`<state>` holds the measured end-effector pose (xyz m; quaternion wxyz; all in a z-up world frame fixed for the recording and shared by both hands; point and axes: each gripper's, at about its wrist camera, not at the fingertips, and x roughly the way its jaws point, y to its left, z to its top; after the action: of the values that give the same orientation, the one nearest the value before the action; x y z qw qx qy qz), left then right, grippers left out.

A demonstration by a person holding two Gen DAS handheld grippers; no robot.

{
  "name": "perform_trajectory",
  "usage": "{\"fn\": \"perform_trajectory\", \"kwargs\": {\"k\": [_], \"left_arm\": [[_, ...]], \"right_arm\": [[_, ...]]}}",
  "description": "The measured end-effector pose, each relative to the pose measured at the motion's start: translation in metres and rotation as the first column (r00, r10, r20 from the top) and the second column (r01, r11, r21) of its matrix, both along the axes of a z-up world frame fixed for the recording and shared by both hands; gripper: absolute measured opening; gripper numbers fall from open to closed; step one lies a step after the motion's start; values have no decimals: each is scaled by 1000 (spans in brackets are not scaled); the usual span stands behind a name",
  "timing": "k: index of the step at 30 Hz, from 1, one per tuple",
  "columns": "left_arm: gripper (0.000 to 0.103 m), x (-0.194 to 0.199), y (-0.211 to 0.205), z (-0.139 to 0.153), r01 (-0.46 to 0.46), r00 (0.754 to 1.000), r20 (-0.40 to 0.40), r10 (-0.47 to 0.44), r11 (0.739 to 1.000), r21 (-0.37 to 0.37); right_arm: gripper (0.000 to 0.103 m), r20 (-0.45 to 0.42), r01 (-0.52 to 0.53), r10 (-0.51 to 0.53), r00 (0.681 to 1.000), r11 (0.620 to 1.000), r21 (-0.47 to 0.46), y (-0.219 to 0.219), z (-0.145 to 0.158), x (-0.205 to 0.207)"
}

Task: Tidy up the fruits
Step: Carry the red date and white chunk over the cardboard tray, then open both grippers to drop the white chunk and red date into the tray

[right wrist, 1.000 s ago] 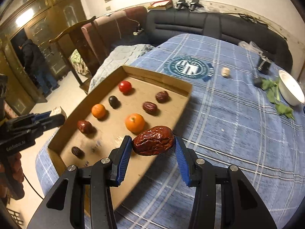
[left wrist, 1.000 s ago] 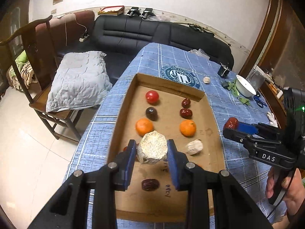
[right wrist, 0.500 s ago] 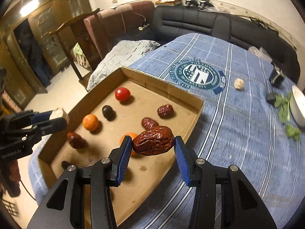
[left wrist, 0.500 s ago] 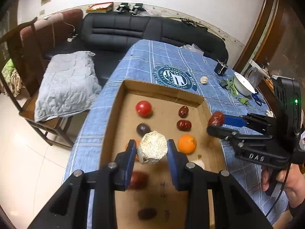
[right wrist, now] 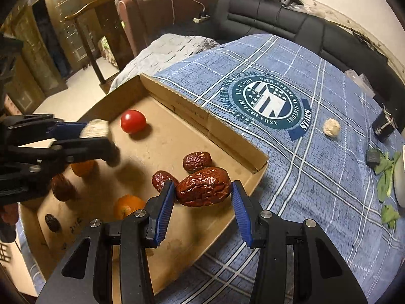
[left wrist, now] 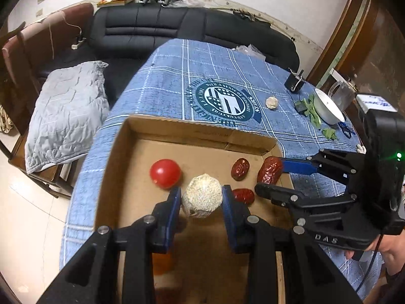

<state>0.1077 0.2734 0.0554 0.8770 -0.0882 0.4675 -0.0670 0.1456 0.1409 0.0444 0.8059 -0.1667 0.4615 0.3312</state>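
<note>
While the right claw (right wrist: 202,192) clamps a date (right wrist: 203,187), it hangs above the box (right wrist: 235,136).

Tray (right wrist: 227,136) is walled on all sides, so the way in is from above. Bare floor between the tomato (right wrist: 133,125) at the far left and the two dates (right wrist: 197,160) at the far right; a gripper could drop there. Left gripper (left wrist: 201,198), clamped on a pale ball (left wrist: 202,199), hangs over mid-tray just near of the tomato. Right gripper (right wrist: 203,190), gripping a big date (right wrist: 203,187), sits over the right wall by the two dates, crowding that corner. Oranges (right wrist: 129,205) and dark fruit (right wrist: 62,187) fill the near floor. Open cloth (right wrist: 316,177) right of the tray; a beige ball (right wrist: 331,126) and greens (right wrist: 386,174) lie farther off.
</note>
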Motion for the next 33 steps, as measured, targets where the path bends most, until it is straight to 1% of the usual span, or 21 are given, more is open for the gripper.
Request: {"fn": "perform_trajectory", "kwargs": {"k": [8, 16, 18, 20, 23, 26, 29, 33], "left_arm": [[35, 24, -9, -15, 35, 999, -41, -33, 999, 30], [35, 40, -16, -24, 61, 997, -59, -57, 996, 66], [35, 43, -15, -27, 60, 996, -65, -55, 995, 77], [35, 45, -12, -27, 54, 997, -55, -50, 996, 76], [36, 47, -8, -27, 40, 998, -50, -37, 997, 61], [36, 46, -5, -27, 45, 998, -44, -43, 998, 46], [36, 44, -5, -27, 42, 998, -42, -39, 997, 63], [37, 40, 0, -26, 30, 999, -46, -27, 998, 59]], "right_arm": [[44, -11, -65, 65, 998, 998, -27, 7, -7, 12], [44, 2, -117, 117, 993, 992, -56, 15, -16, 15], [44, 4, -119, 119, 993, 991, -56, 17, -18, 15], [45, 2, -115, 115, 993, 992, -49, 17, -18, 16], [45, 6, -114, 115, 993, 992, -49, 15, -19, 15], [44, 10, -115, 115, 993, 992, -54, 16, -19, 13], [45, 24, -110, 112, 993, 992, -63, 15, -18, 9], [49, 42, -97, 100, 994, 993, -68, 14, -14, 3]]}}
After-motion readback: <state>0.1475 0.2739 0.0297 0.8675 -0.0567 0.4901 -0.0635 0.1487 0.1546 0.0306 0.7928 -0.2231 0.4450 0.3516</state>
